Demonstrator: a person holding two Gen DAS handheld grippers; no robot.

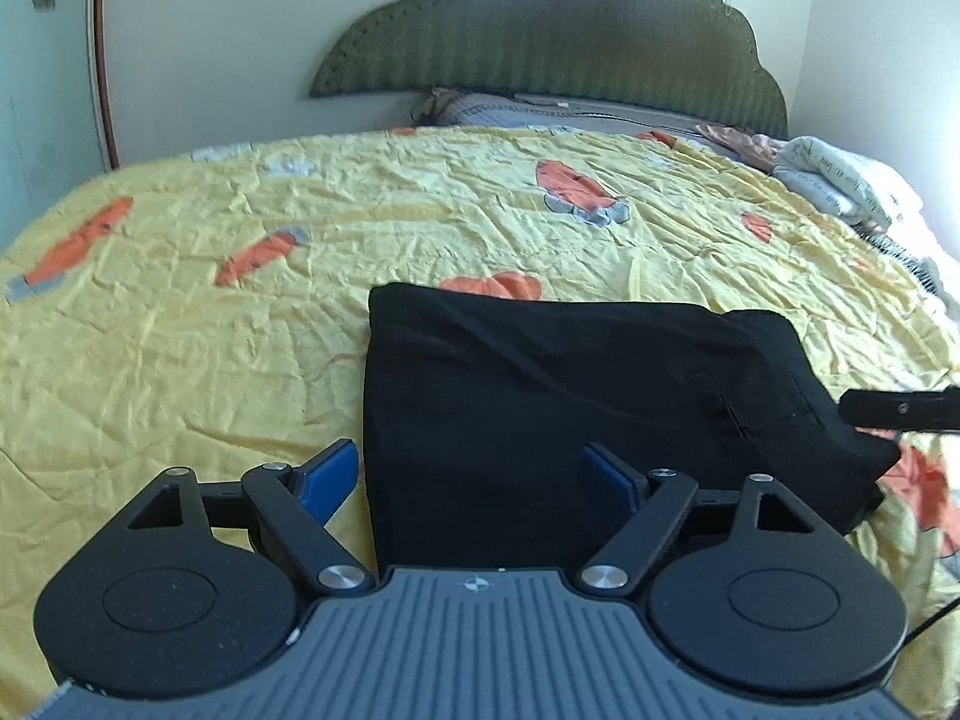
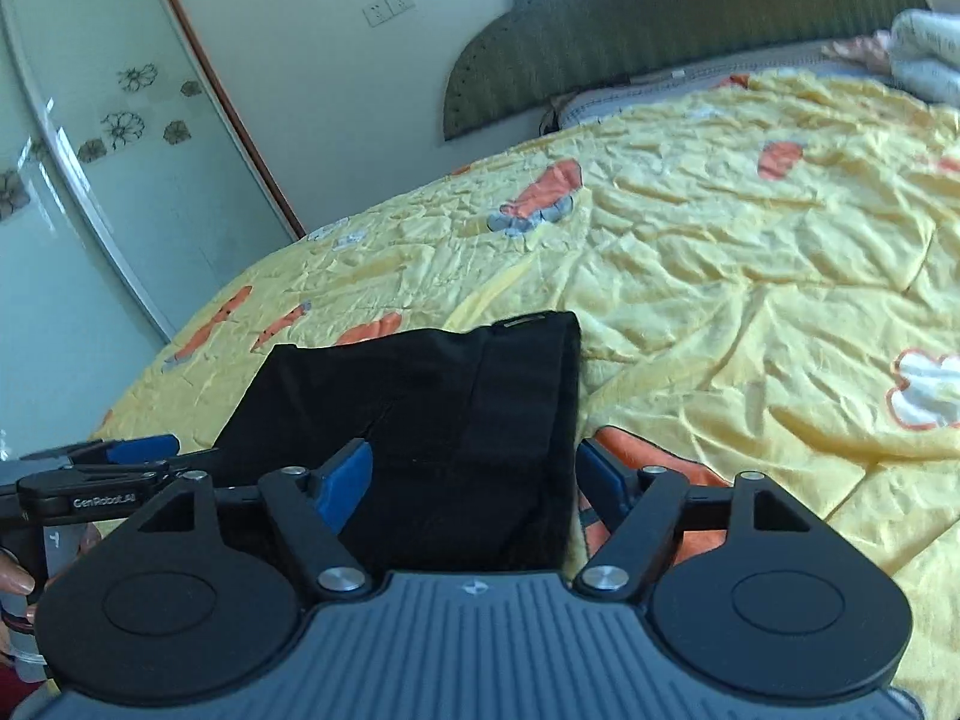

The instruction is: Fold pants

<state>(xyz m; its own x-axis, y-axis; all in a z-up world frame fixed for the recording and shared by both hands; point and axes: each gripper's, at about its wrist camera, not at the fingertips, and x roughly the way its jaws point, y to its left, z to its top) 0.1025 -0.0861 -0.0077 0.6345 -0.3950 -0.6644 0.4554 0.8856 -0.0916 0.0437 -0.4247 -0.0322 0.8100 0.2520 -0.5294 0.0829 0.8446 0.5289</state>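
Left wrist view: the left tool [image 1: 471, 474] hovers released, blue pads spread over the near edge of the black folded cloth pants [image 1: 570, 396], which lie near the foot edge of the bed's yellow carrot-print bedspread [image 1: 240, 180].

Right wrist view: the right tool [image 2: 474, 474] is likewise released above the pants [image 2: 432, 396]. The fold looks nearly finished; next, probably pinching the near edge for a last fold.

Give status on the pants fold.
Done: pants lie on the bed as a compact folded rectangle. In hand: nothing; left gripper and right gripper are both open over it. Left: maybe neaten the uneven right edge.
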